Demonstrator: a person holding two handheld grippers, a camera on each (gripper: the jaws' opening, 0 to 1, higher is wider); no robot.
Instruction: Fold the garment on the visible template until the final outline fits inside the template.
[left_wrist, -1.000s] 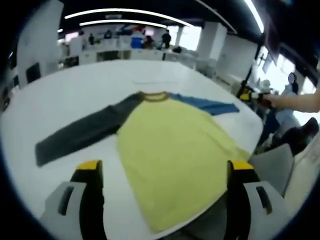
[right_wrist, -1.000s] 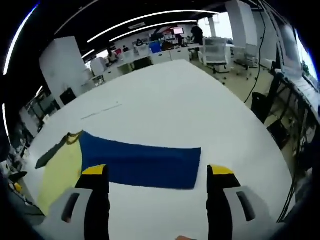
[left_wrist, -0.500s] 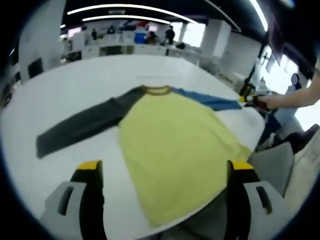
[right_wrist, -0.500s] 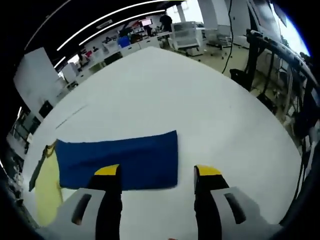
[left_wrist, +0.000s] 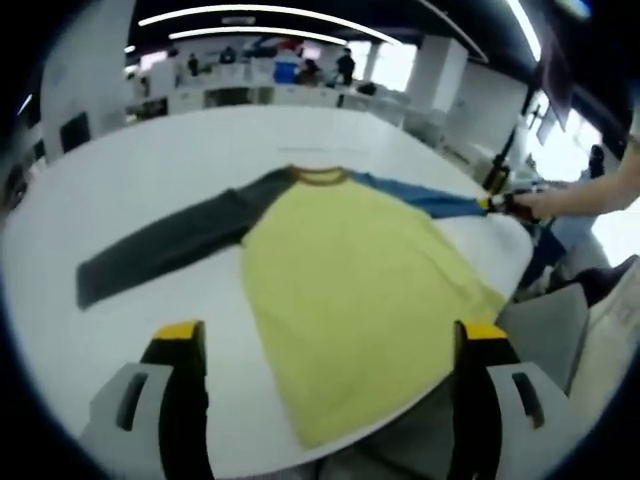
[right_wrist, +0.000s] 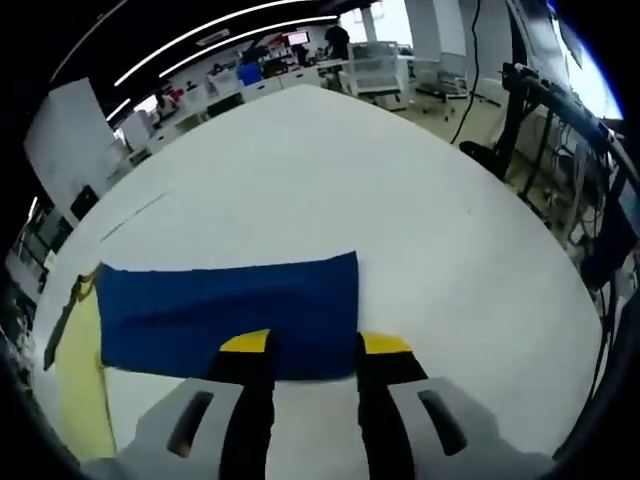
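I see one wide white counter (left_wrist: 150, 180), and on it one garment (left_wrist: 350, 280), a long-sleeved shirt lying flat and spread out. Its body is yellow, its collar (left_wrist: 318, 177) is brownish, one sleeve is dark grey (left_wrist: 170, 245) and the other sleeve is blue (right_wrist: 230, 310). The yellow hem reaches the near edge of the counter and seems to hang slightly over it. A faint thin line (right_wrist: 135, 213) is marked on the white surface beyond the blue sleeve; I cannot tell whether it belongs to the template.

I have two grippers. In the left gripper view, my left gripper (left_wrist: 330, 345) hangs above the near edge of the counter with its two yellow-tipped fingers (left_wrist: 180, 332) spread wide. The lower half of the yellow body lies between them, and they are not touching the cloth. At the far right of that view my right gripper (left_wrist: 497, 203) sits at the cuff of the blue sleeve, with a person's forearm (left_wrist: 590, 195) behind it.

In the right gripper view, the right gripper (right_wrist: 315, 345) has its fingers (right_wrist: 248, 343) drawn narrow, at the near edge of the blue sleeve beside the cuff end. I cannot tell whether they have pinched the fabric yet
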